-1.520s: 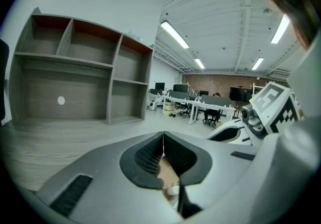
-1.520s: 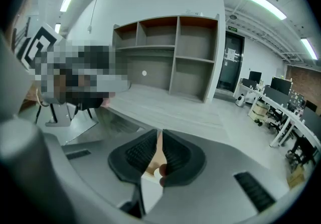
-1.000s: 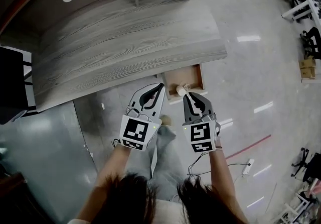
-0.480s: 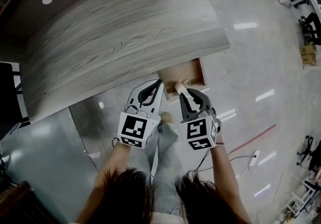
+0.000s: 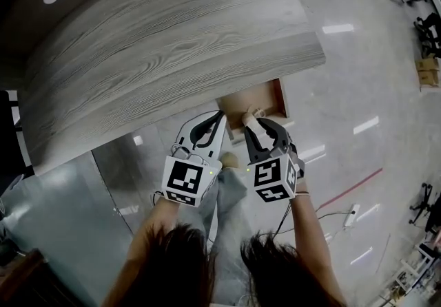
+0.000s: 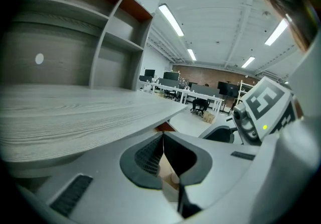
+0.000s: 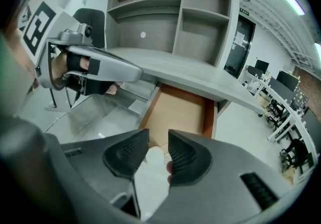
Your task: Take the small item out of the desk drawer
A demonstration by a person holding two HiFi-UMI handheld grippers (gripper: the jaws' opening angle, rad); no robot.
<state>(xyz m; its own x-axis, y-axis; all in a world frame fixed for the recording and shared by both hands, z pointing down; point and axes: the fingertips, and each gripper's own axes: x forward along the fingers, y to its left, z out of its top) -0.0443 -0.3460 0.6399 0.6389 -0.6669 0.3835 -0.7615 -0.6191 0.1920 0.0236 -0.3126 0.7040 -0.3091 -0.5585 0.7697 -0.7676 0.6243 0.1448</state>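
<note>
A small white bottle-like item (image 5: 250,118) stands near the front of the open wooden drawer (image 5: 274,96) under the grey desk (image 5: 172,44). My right gripper (image 5: 255,125) hangs just over it, pointing steeply down. Its jaws have just been opening. In the right gripper view the white item (image 7: 153,157) shows in the gap of the right gripper (image 7: 158,137), with the pads apart from it. My left gripper (image 5: 222,115) is shut and holds nothing, just left of the drawer's front corner. In the left gripper view the left gripper (image 6: 163,135) has its tips together under the desk edge.
The desk carries a shelf unit (image 7: 175,12) at its back. Glossy floor (image 5: 358,58) lies right of the drawer, with a cable and power strip (image 5: 351,216). A frosted panel (image 5: 76,216) stands under the desk at left. Office desks and chairs (image 7: 286,97) stand far off.
Both grippers have sunk toward the drawer. The right gripper's jaws, shut a second ago, now stand apart around the white item. The left gripper stays shut.
</note>
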